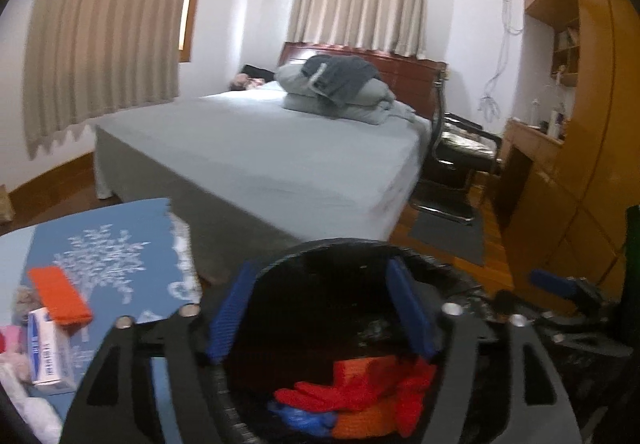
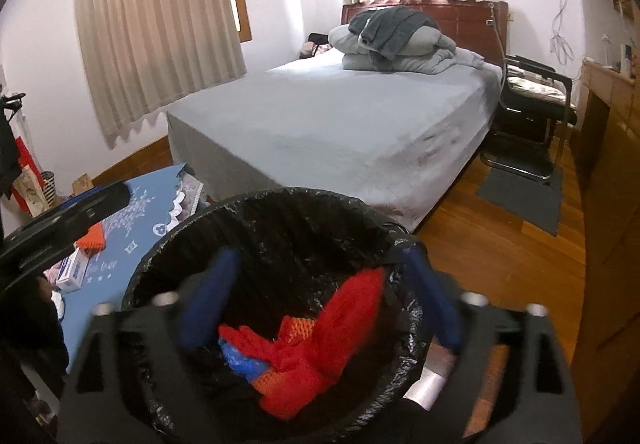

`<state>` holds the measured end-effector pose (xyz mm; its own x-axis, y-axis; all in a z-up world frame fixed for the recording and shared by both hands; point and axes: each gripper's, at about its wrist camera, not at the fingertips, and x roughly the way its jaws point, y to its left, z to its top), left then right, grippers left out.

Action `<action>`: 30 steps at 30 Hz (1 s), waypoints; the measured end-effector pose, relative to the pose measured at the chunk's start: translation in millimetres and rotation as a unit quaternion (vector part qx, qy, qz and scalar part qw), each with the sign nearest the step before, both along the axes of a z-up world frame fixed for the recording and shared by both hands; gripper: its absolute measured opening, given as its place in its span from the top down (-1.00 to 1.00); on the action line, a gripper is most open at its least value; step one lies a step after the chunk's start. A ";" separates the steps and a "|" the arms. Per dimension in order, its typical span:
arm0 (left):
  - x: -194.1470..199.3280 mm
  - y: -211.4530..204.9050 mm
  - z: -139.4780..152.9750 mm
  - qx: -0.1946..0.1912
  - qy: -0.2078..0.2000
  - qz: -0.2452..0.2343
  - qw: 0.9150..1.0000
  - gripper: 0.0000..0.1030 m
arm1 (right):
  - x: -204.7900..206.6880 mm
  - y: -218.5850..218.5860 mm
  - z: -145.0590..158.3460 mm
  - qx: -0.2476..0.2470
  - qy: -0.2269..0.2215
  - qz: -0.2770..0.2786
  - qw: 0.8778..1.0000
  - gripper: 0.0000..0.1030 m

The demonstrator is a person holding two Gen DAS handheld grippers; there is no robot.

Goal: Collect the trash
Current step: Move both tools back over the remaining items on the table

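A round bin lined with a black bag [image 1: 332, 252] [image 2: 280, 204] sits right below both grippers. Red, orange and blue mesh trash [image 1: 360, 396] [image 2: 316, 348] lies inside it. My left gripper [image 1: 320, 316] is open and empty above the bin's mouth. My right gripper [image 2: 320, 296] is open and empty over the bin too, its right finger at the rim. On the blue-clothed table [image 1: 120, 244] [image 2: 140, 228] to the left lie an orange mesh piece [image 1: 60, 294] [image 2: 92, 236] and a white-and-blue box [image 1: 48, 352] [image 2: 74, 268].
A grey bed [image 1: 260, 148] [image 2: 340, 112] stands behind the bin. A black chair [image 1: 460, 148] [image 2: 532, 104] and wooden cabinets [image 1: 580, 164] are to the right, above a grey floor mat [image 2: 524, 200]. Pink and white items [image 1: 12, 344] lie at the table's left edge.
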<state>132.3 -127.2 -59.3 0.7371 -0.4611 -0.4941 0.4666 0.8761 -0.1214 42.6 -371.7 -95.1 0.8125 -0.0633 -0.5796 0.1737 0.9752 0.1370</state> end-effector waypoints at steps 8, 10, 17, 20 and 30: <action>-9.5 62.1 -0.5 0.024 -0.008 0.070 0.997 -0.75 | 5.9 28.0 5.8 0.004 -0.001 0.027 1.000 -0.84; -13.9 81.6 -2.4 0.031 -0.009 0.092 0.995 -0.76 | 8.5 40.9 6.2 0.004 0.000 0.041 0.999 -0.84; -25.7 137.6 -7.5 0.046 -0.009 0.153 0.987 -0.77 | 22.0 90.7 9.5 0.005 -0.005 0.087 0.996 -0.84; -30.3 155.1 -9.6 0.055 -0.011 0.173 0.983 -0.77 | 27.8 112.3 10.3 0.004 -0.006 0.107 0.994 -0.85; -48.1 219.8 -22.8 0.071 -0.003 0.240 0.968 -0.77 | 42.6 179.9 2.5 -0.007 -0.001 0.167 0.986 -0.85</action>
